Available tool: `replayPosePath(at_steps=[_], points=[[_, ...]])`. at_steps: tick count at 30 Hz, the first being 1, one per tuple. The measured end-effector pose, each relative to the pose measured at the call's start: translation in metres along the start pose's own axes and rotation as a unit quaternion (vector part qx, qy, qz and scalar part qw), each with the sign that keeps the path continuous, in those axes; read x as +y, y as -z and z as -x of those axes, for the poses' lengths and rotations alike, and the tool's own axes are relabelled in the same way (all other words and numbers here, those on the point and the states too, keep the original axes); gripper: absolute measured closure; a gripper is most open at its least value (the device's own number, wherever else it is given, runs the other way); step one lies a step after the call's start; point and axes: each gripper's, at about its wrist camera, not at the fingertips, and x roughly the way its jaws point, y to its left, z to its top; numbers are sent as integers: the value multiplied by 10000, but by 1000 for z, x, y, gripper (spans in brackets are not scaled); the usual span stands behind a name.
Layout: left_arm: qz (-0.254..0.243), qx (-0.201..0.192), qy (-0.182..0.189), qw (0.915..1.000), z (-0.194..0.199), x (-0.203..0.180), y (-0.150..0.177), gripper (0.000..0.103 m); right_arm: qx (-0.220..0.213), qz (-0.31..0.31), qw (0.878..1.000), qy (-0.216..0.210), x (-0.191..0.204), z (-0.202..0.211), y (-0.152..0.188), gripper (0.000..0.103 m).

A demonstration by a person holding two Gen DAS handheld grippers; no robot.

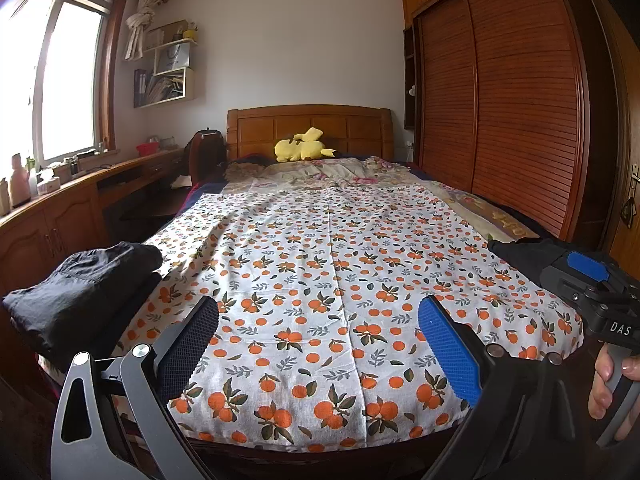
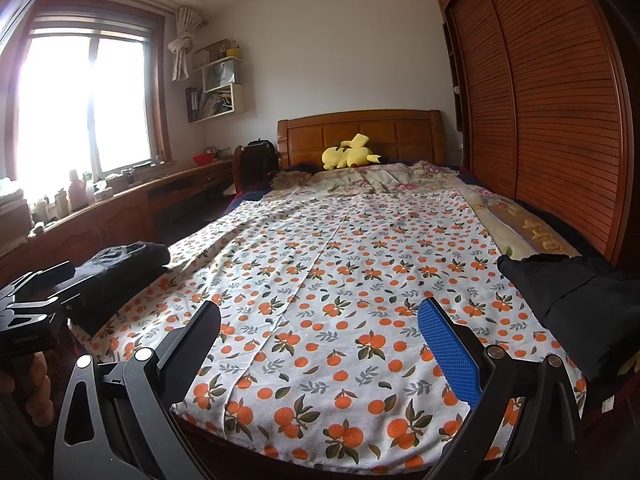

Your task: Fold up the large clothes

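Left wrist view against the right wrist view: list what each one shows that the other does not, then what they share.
Only the left wrist view shows the right gripper from the side, a blue patch on its body, with the fingers of the hand on its handle.

Only the right wrist view shows the loose black garment spread at the bed's right edge, and the left gripper's body.

Both show the orange-print sheet, the folded black clothes at the left, the yellow plush toy and the wardrobe.
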Motion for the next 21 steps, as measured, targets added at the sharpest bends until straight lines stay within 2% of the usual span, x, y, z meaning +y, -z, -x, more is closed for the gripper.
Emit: replayPosePath(at_steps=[21], points=[[20, 2, -12, 10000, 0, -3, 0, 3, -17, 13, 10000, 35, 0, 3, 0, 8]])
